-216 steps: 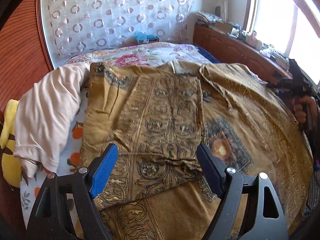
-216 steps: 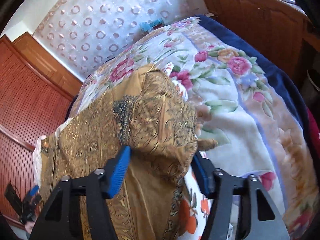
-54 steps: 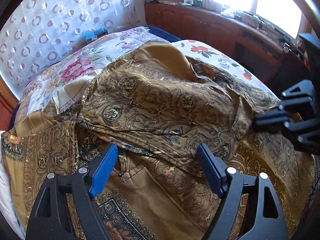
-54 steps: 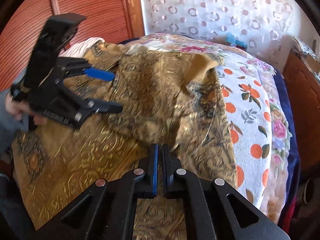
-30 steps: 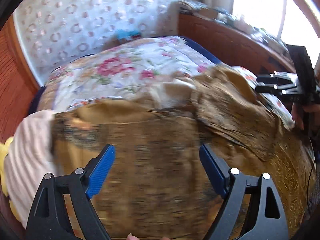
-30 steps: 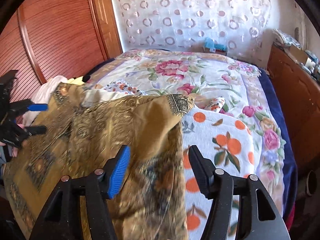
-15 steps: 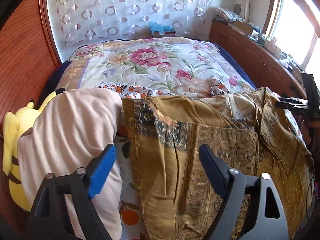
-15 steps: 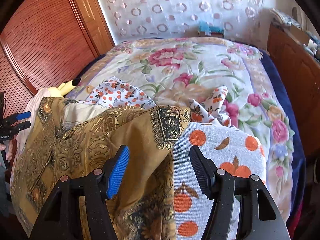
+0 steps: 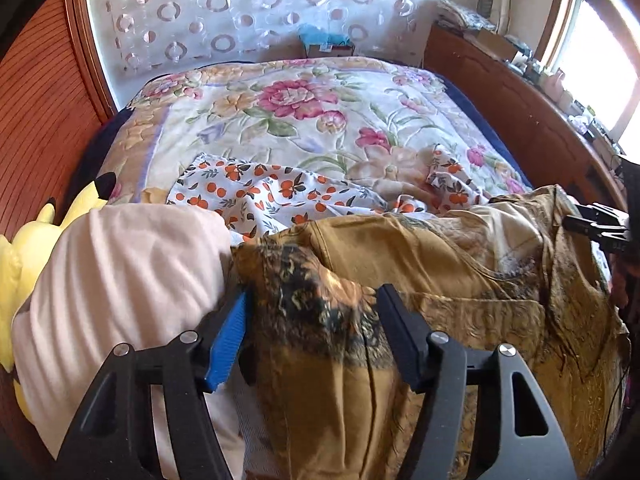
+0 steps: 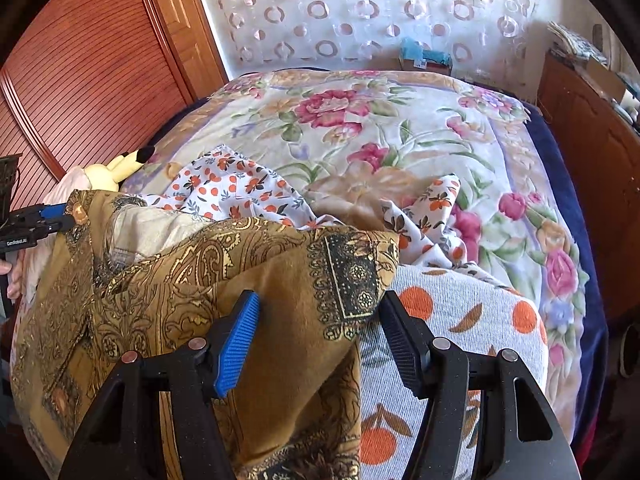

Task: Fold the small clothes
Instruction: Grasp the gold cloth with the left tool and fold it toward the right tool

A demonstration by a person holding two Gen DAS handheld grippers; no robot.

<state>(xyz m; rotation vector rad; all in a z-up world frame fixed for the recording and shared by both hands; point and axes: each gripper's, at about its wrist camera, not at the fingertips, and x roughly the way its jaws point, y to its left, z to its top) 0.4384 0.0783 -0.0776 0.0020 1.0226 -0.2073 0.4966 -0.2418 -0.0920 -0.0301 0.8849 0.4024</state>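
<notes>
1. Between the left tool's point(image 9: 312, 332) closing jaws sits a corner of the gold patterned garment point(image 9: 460, 320) — the pads have not yet pressed on it.
2. Between the right tool's point(image 10: 316, 334) jaws, also closing, lies the garment's opposite corner with its dark border; no grip yet.
3. The garment spreads across the near end of the bed point(image 10: 400, 128), over an orange-print cloth point(image 10: 460, 320).
4. Just left of the left tool — a pink garment point(image 9: 120, 272), with a yellow plush toy point(image 9: 24, 248) beyond.
</notes>
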